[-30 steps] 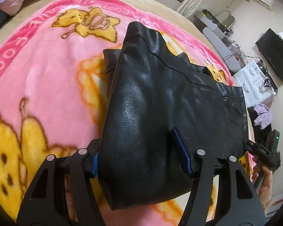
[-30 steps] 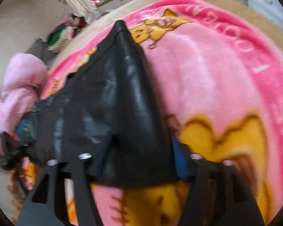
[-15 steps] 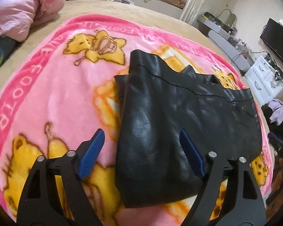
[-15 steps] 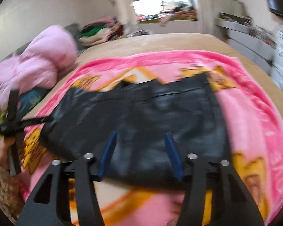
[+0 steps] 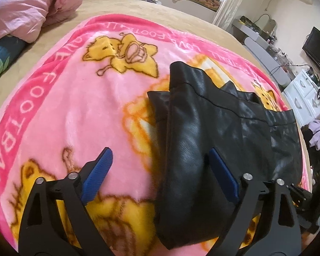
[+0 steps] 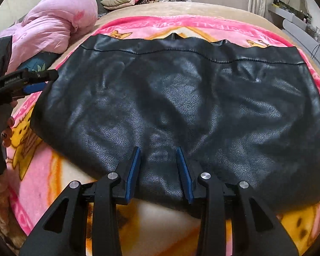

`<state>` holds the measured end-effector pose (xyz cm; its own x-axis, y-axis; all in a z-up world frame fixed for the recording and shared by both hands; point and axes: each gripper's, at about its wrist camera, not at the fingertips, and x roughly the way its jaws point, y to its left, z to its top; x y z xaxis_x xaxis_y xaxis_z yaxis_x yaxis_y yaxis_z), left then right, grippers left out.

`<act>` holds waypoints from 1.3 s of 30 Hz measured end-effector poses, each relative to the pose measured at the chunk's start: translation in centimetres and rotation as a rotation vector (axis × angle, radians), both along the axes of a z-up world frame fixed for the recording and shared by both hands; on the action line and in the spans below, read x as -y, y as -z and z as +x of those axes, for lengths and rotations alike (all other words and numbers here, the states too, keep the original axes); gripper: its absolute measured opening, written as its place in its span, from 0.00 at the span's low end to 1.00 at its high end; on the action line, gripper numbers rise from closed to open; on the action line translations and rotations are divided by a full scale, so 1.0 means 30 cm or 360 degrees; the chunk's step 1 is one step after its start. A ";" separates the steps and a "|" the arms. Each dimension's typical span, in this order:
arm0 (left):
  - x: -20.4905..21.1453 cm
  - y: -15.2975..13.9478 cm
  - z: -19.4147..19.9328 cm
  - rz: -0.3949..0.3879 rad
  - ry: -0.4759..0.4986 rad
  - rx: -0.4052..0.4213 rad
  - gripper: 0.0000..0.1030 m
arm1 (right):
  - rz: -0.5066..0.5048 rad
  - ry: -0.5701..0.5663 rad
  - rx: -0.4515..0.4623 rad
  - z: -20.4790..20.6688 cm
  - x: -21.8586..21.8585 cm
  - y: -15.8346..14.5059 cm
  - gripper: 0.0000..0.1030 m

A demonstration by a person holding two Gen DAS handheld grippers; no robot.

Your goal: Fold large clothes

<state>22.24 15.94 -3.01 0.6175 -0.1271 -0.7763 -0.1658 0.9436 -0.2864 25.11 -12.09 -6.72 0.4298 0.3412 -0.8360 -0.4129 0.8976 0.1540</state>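
Black leather garment (image 6: 181,98) folded (flat), pink blanket (image 5: 74,111)

Lying on view: one folded black leather garment (image 6: 181,98), one pink fleece blanket with yellow cartoon animals (image 5: 74,111), one puffy pale pink quilt (image 6: 59,21), two black grippers with blue pads, the left gripper (image 5: 160,175) opening and the right gripper (image 6: 159,170) closing, one black flat television (image 5: 317,49).
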 end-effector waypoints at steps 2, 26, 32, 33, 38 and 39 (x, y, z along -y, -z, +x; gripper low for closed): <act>-0.005 0.002 0.016 -0.0010 0.0005 -0.0006 0.83 | 0.0006 -0.0011 -0.0006 0.000 -0.001 -0.010 0.33; -0.079 0.110 0.195 -0.0316 0.0118 -0.0156 0.90 | 0.0056 0.0024 0.0296 0.224 -0.098 -0.128 0.43; -0.075 0.102 0.240 -0.0299 0.0161 -0.0178 0.90 | -0.0046 -0.0572 0.0528 -0.123 -0.343 -0.132 0.74; -0.076 0.104 0.244 -0.0298 0.0166 -0.0183 0.90 | -0.0105 -0.0653 0.0555 -0.163 -0.383 -0.113 0.78; -0.088 0.123 0.251 -0.0347 0.0181 -0.0224 0.90 | -0.0616 -0.0882 0.0776 -0.287 -0.561 0.029 0.79; -0.092 0.126 0.251 -0.0366 0.0182 -0.0230 0.90 | -0.0698 -0.0884 0.0817 -0.291 -0.582 0.052 0.79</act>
